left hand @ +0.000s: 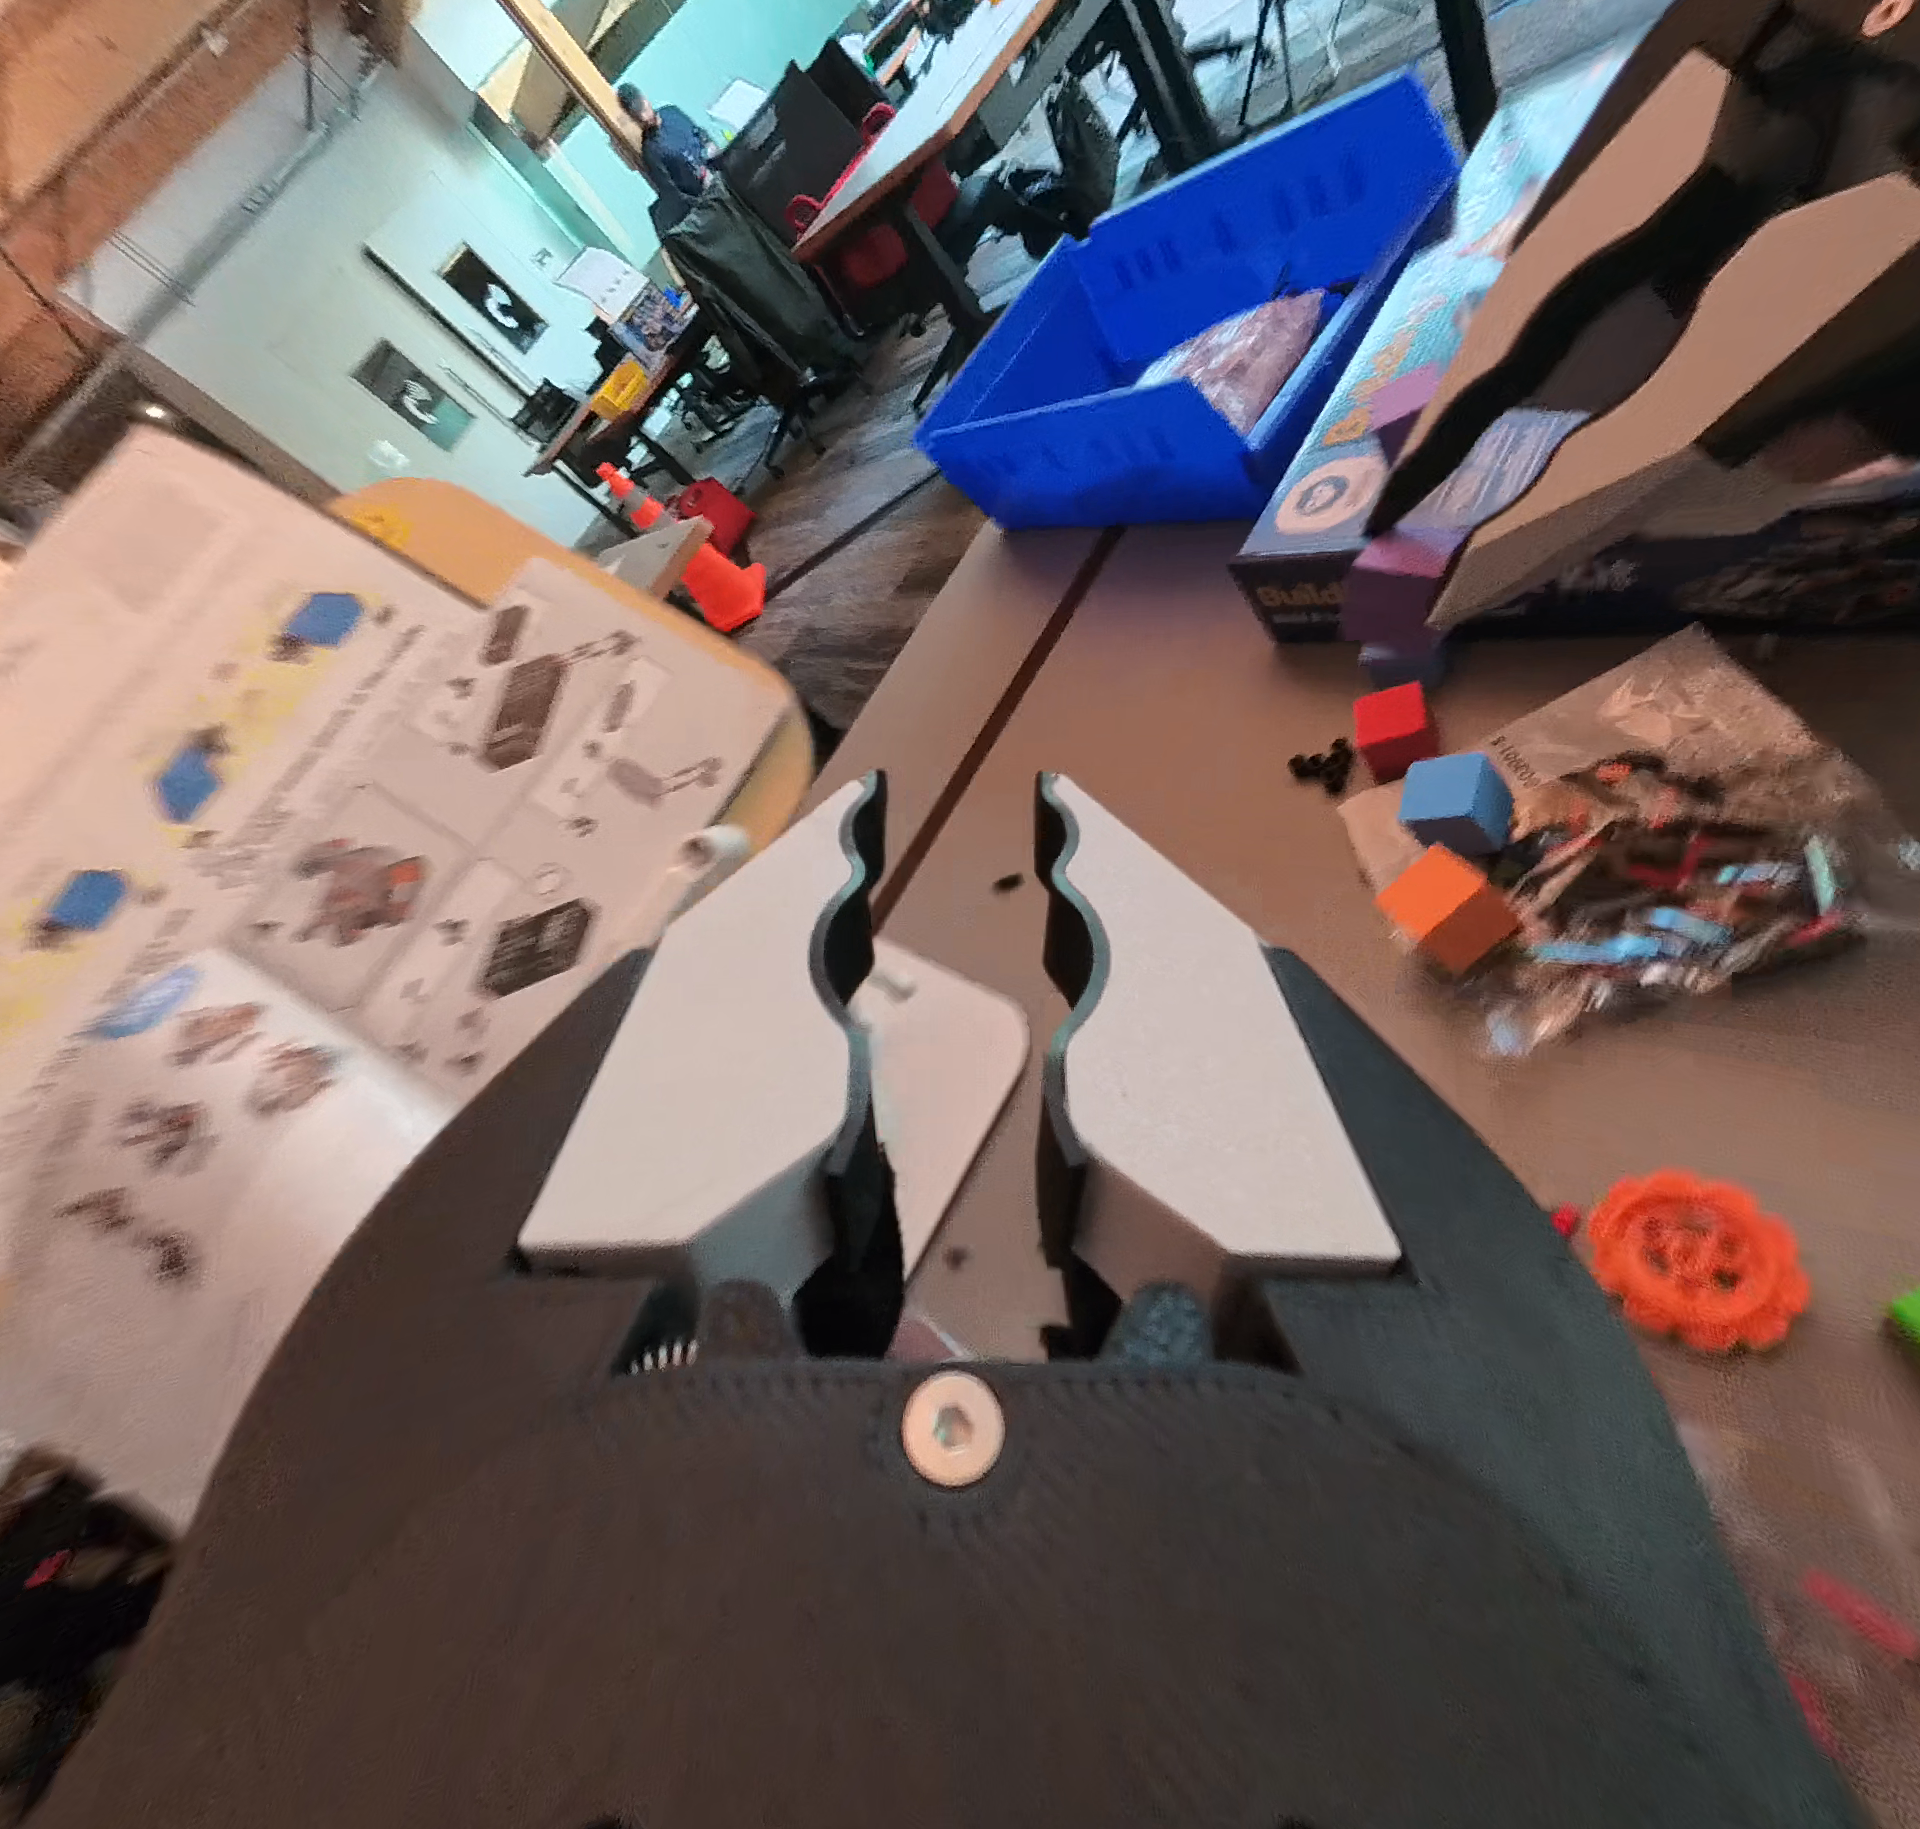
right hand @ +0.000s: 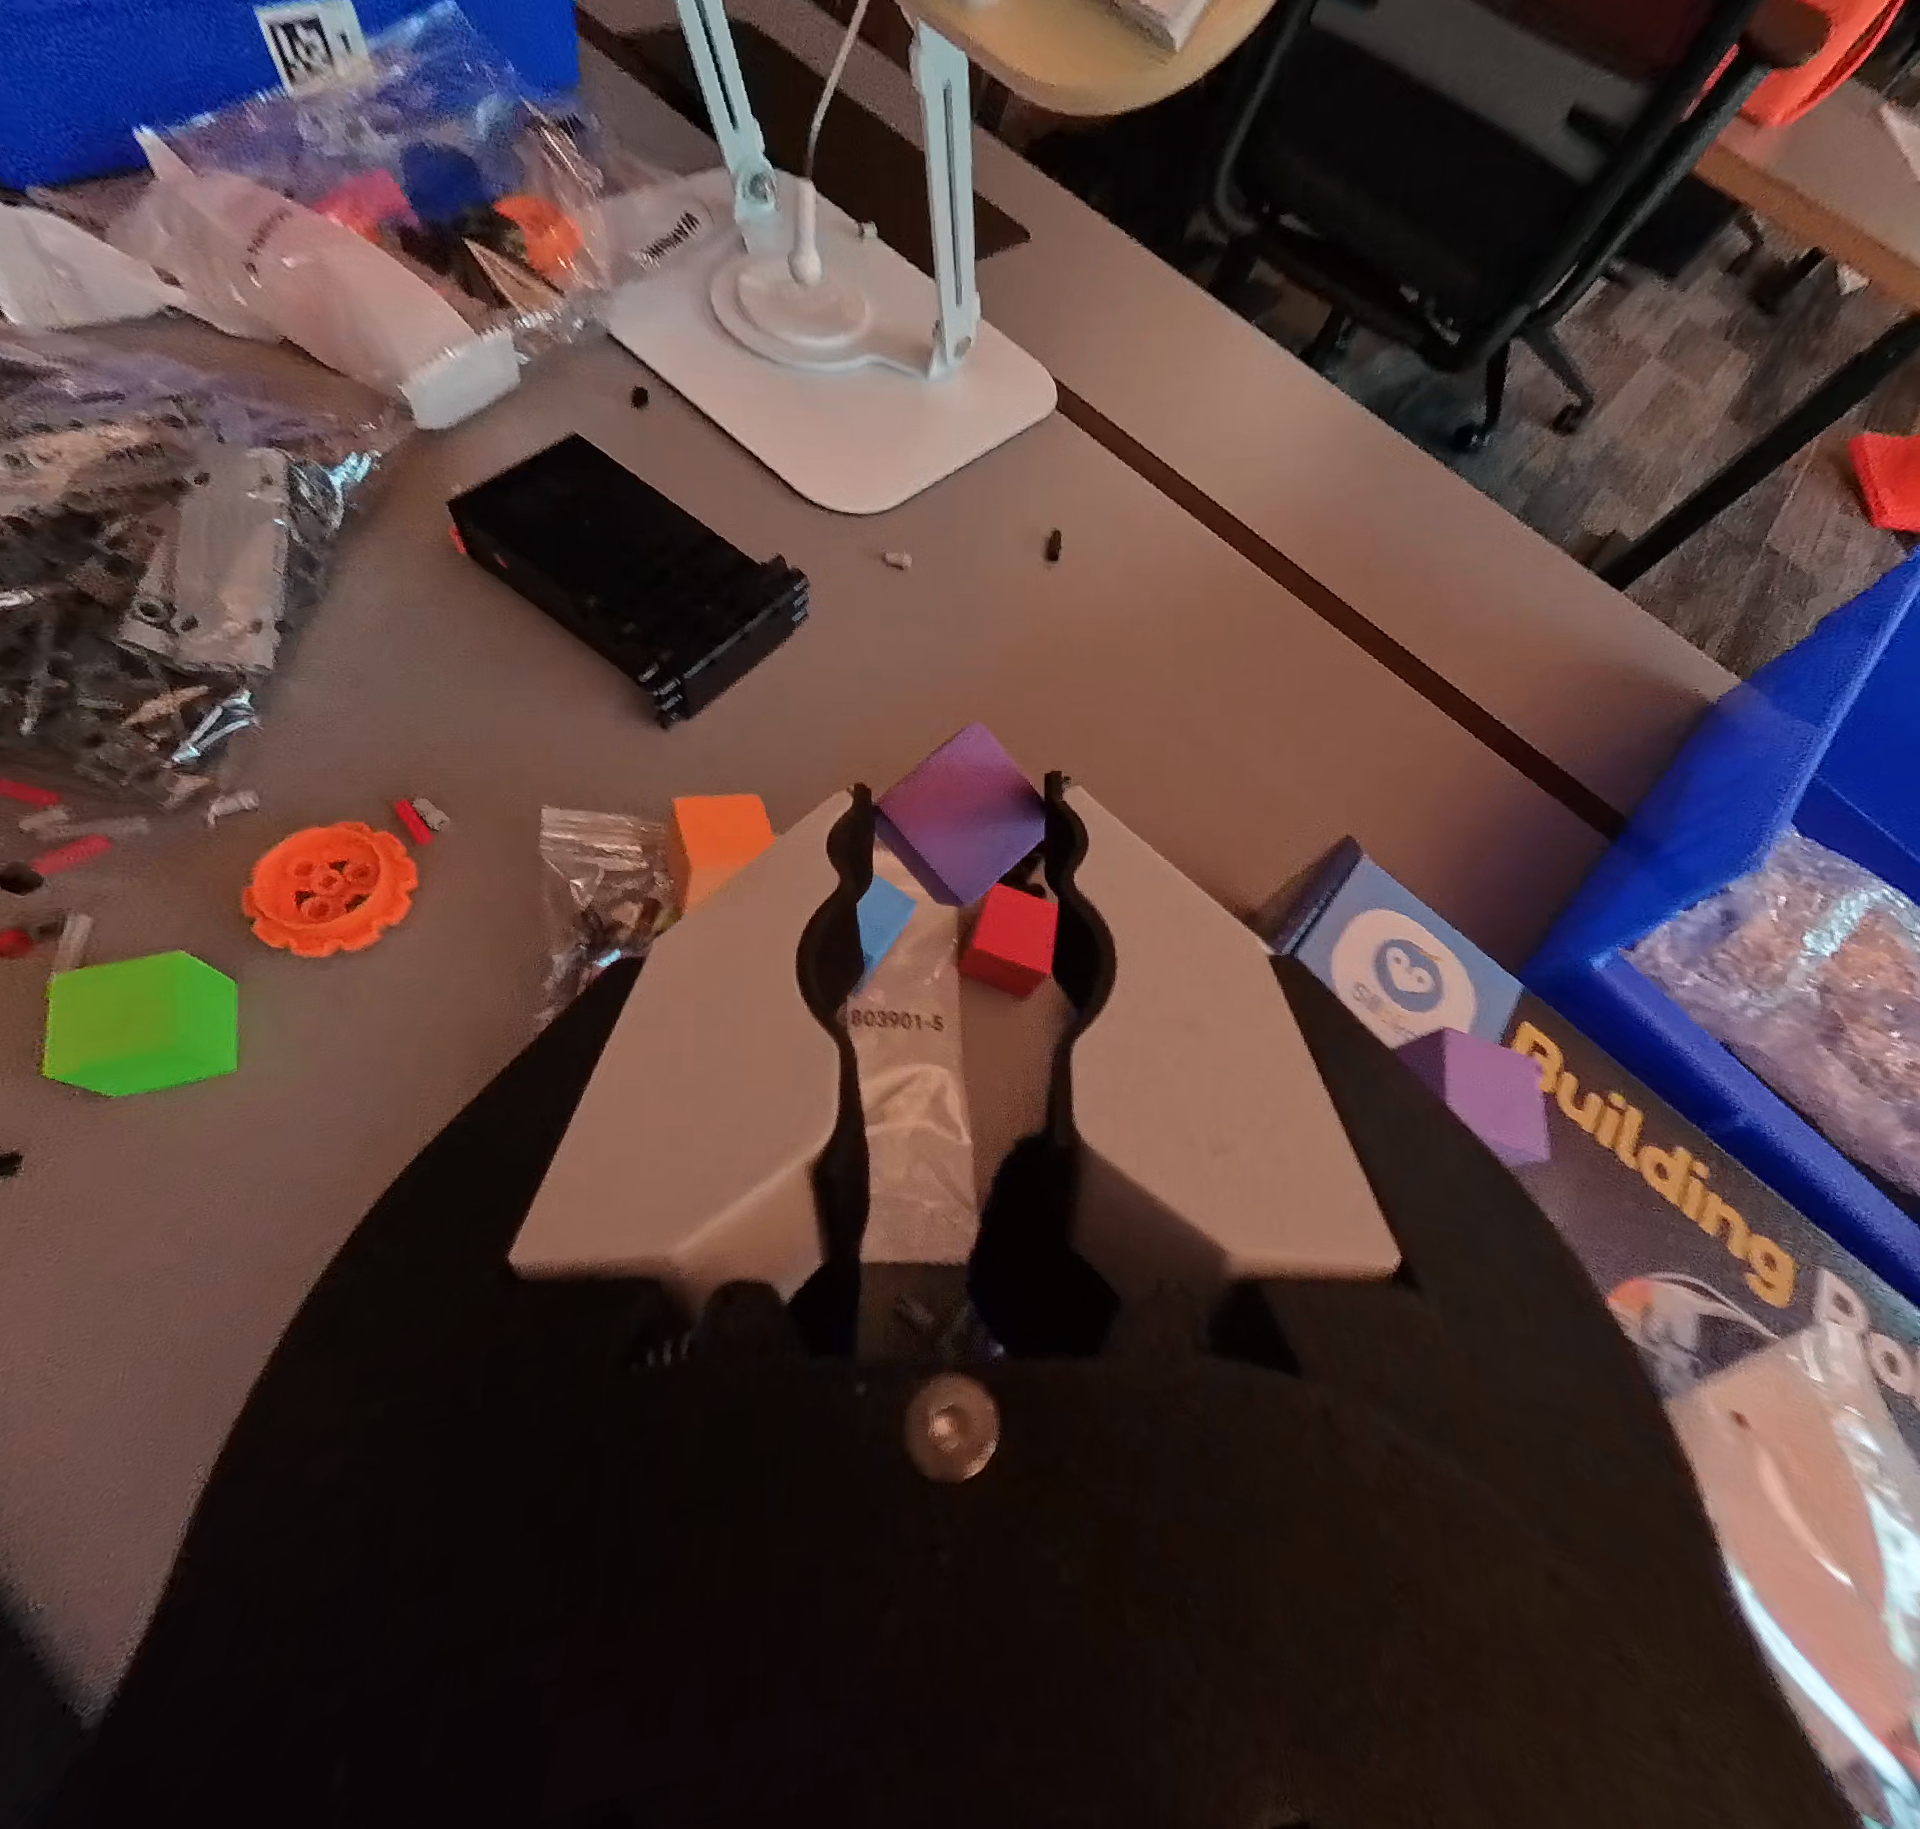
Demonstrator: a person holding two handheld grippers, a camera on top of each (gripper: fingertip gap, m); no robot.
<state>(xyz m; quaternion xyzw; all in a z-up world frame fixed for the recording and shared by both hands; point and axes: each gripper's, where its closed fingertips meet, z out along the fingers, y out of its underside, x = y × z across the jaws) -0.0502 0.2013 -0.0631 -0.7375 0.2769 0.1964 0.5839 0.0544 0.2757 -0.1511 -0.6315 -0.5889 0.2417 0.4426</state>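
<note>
Matt foam-like purple cube (right hand: 961, 813) between ridged black plastic right gripper (right hand: 956, 792) fingers; crinkly glossy clear bag (right hand: 623, 886); smooth matt grey table (right hand: 1143, 657); shiny printed box (right hand: 1683, 1249)

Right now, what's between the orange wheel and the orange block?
A small red-and-grey piece near the orange wheel, then a clear bag of parts next to the orange block. The right wrist view shows it.

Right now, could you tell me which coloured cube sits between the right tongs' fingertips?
The purple cube, tilted; the red and blue cubes lie below.
</note>
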